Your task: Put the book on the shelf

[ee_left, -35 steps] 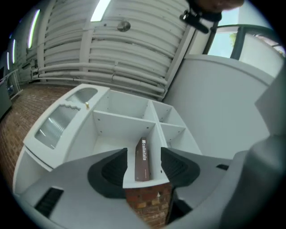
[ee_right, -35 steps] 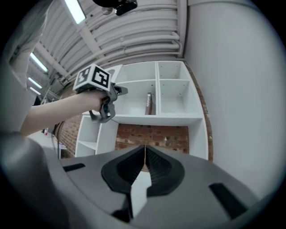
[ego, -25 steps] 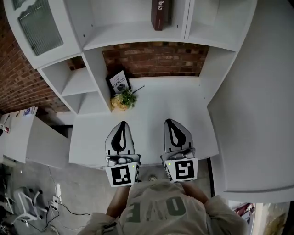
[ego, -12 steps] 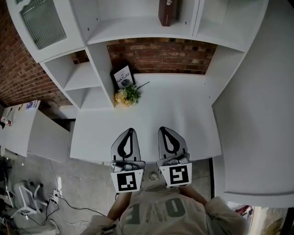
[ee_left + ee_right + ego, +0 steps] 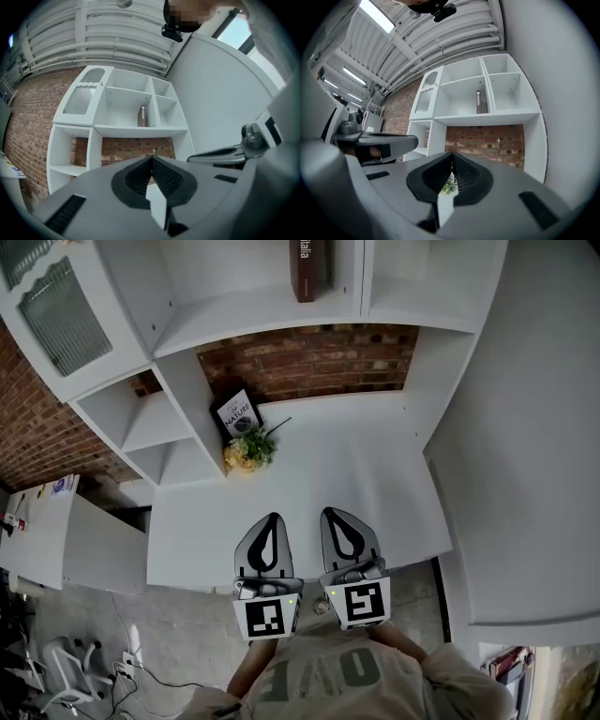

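Observation:
A dark red book point(image 5: 307, 268) stands upright on the middle shelf point(image 5: 253, 310) of the white unit; it also shows in the left gripper view point(image 5: 142, 116) and the right gripper view point(image 5: 480, 102). My left gripper point(image 5: 272, 517) and right gripper point(image 5: 330, 513) hover side by side over the front edge of the white desk point(image 5: 356, 465), far below the book. Both are shut with nothing between the jaws, and their tips point(image 5: 152, 157) point(image 5: 452, 155) meet.
A black "Nature" book point(image 5: 239, 413) leans at the desk's back left, with a small bunch of flowers point(image 5: 247, 450) in front of it. Brick wall point(image 5: 309, 357) lies behind. A glass-fronted door point(image 5: 58, 310) is upper left, a white panel point(image 5: 525, 427) to the right.
Both grippers have drawn back toward the desk's front edge and closer to each other. The red book stays on its shelf.

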